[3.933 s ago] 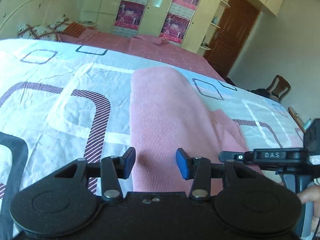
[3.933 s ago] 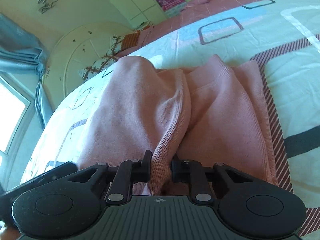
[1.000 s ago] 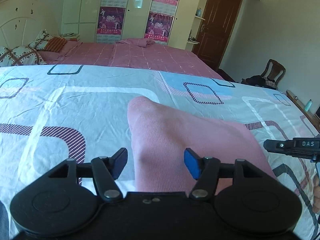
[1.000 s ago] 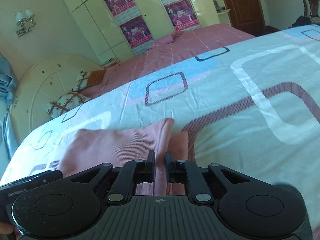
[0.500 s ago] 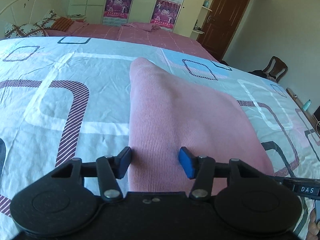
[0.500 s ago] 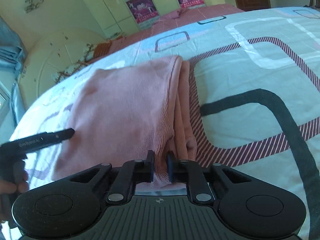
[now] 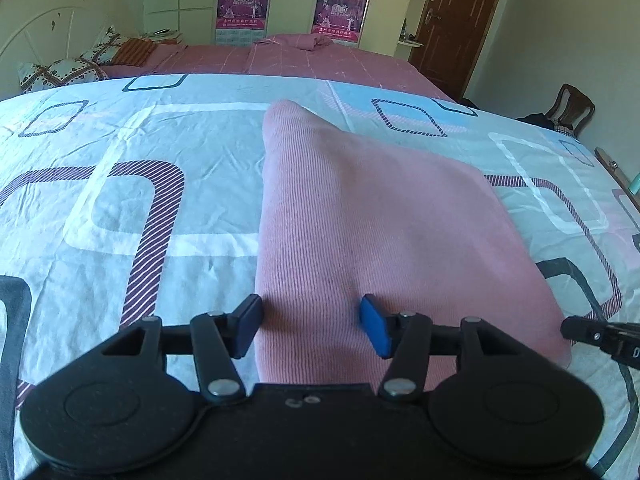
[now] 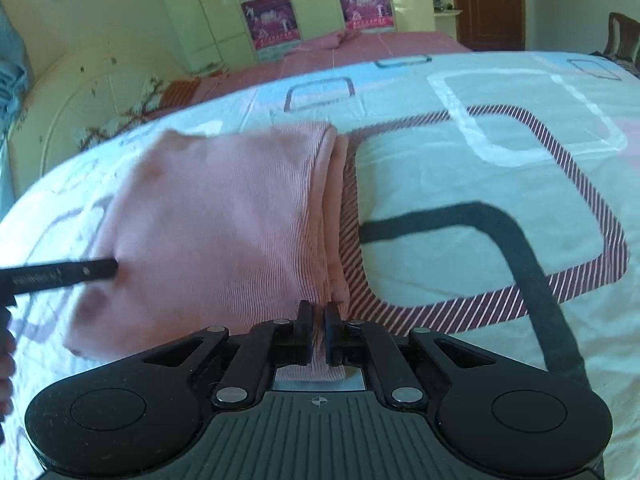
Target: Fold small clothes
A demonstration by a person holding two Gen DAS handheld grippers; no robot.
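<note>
Right wrist view: right gripper (image 8: 316, 330) clamped on the near edge of the folded pink garment (image 8: 216, 224) lying on the patterned bed (image 8: 500, 184); left gripper (image 7: 310, 326) apart, straddling the garment's near left corner.

Ribbed matt pink knit garment (image 7: 380, 216) on crinkled cotton bedsheet (image 7: 120, 200).

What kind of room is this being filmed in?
Most likely a home bedroom. A pink ribbed garment lies on a bed covered by a pale sheet patterned with rounded rectangles; behind it are a patterned pillow against a white arched headboard and cream wardrobe doors with posters.
</note>
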